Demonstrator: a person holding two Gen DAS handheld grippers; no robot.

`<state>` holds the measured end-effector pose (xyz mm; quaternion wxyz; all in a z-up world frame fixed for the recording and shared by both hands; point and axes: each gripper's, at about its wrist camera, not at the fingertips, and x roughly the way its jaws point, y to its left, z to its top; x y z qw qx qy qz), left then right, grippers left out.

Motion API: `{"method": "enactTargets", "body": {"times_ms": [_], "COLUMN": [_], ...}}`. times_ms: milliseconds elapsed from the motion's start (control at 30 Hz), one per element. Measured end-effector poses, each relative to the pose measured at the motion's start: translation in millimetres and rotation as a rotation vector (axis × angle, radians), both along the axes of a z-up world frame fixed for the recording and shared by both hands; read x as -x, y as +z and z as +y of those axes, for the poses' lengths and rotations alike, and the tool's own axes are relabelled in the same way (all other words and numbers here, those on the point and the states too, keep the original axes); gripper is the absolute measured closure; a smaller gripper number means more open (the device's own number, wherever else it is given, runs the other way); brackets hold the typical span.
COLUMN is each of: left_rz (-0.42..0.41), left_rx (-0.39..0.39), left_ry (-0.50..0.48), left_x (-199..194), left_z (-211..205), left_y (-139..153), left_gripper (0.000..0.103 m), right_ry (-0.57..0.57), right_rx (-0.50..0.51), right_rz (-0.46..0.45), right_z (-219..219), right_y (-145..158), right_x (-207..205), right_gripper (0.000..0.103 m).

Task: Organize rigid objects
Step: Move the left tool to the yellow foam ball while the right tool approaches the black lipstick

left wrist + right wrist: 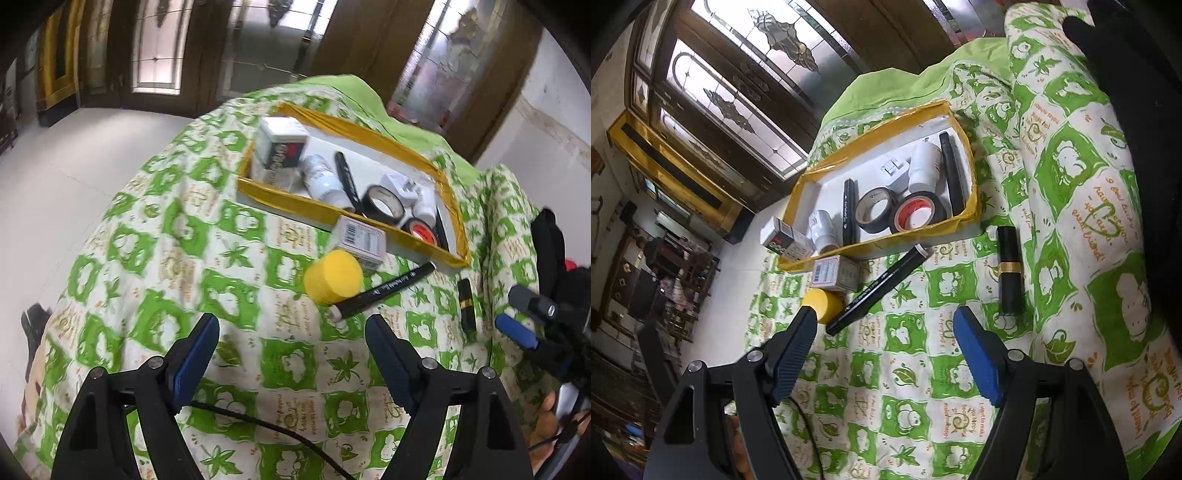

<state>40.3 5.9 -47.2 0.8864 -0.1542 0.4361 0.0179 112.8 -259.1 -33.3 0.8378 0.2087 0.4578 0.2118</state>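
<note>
2 glossy tape rolls (pixel 894 214) lie in the yellow-edged cardboard tray (pixel 964 218).

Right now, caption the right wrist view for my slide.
Open right tool above green-patterned cloth, facing black marker pen, black-and-gold tube and yellow-edged box.

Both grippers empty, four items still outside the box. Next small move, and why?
Probably ease the right gripper forward and down onto the black marker: it lies on the cloth just ahead of the open, empty jaws, outside the yellow-rimmed box, nearer than the black tube.
</note>
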Motion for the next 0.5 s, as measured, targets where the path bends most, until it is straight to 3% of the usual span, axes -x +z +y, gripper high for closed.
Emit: {"method": "enactTargets", "body": {"times_ms": [200, 500], "left_rz": [0.02, 0.037], "left_rx": [-0.108, -0.134], "left_ry": [-0.085, -0.111], "left_x": [-26, -54], "left_z": [-28, -34], "left_y": [-2, -12], "left_gripper": [0.019, 0.019], "right_ry": [-0.004, -0.04], "right_rx": [-0.082, -0.077], "right_rz": [0.044, 0.066], "right_z": [-10, -31], "right_y": [1, 8], "right_x": [-8, -21], "right_gripper": [0.028, 0.04]}}
